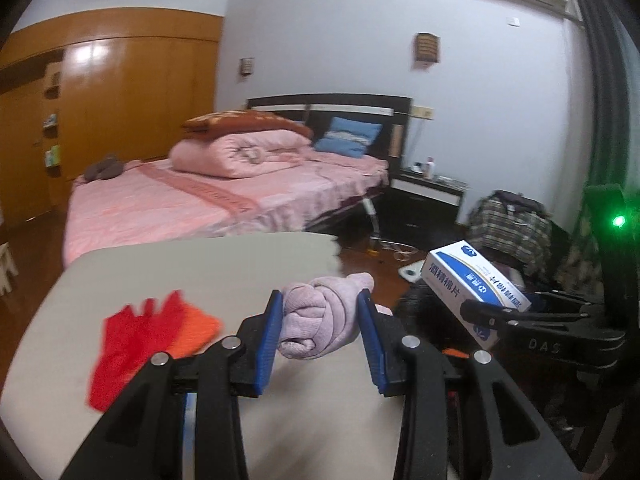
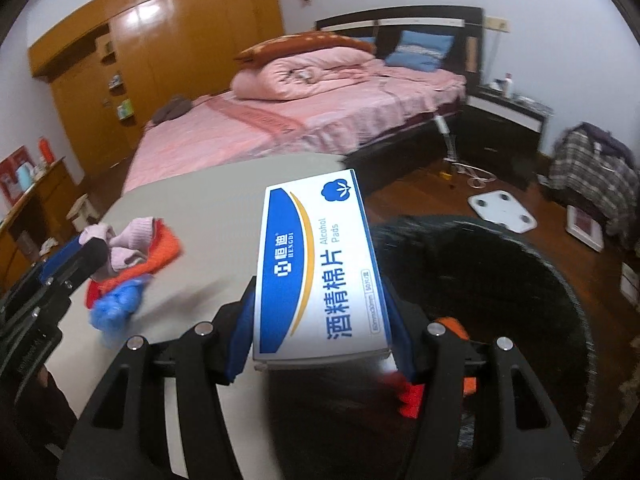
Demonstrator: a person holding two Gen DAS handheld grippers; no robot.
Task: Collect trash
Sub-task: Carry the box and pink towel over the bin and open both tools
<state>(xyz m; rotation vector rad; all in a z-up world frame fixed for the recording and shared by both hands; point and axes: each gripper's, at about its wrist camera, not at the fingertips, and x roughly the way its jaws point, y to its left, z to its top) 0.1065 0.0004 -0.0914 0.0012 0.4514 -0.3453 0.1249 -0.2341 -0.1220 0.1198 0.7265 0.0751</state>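
Note:
My left gripper (image 1: 320, 300) is shut on a rolled lilac-pink cloth (image 1: 324, 320), held just above the grey table (image 1: 200, 264). A red and orange cloth (image 1: 136, 340) lies on the table to its left. My right gripper (image 2: 320, 292) is shut on a white and blue box of alcohol pads (image 2: 320, 264), at the table's right edge beside a black-lined bin (image 2: 520, 280). In the right wrist view the left gripper (image 2: 86, 246) shows at the left with the pink cloth (image 2: 128, 240), above the red-orange cloth (image 2: 164, 252) and a crumpled blue item (image 2: 116, 304).
Red and orange scraps (image 2: 412, 396) lie inside the bin. Behind the table stands a pink bed (image 1: 200, 196), with a dark nightstand (image 1: 428, 196) to its right. A white scale (image 2: 502, 212) and a plaid bag (image 2: 592, 172) rest on the wooden floor. A wooden wardrobe (image 1: 120, 92) fills the left wall.

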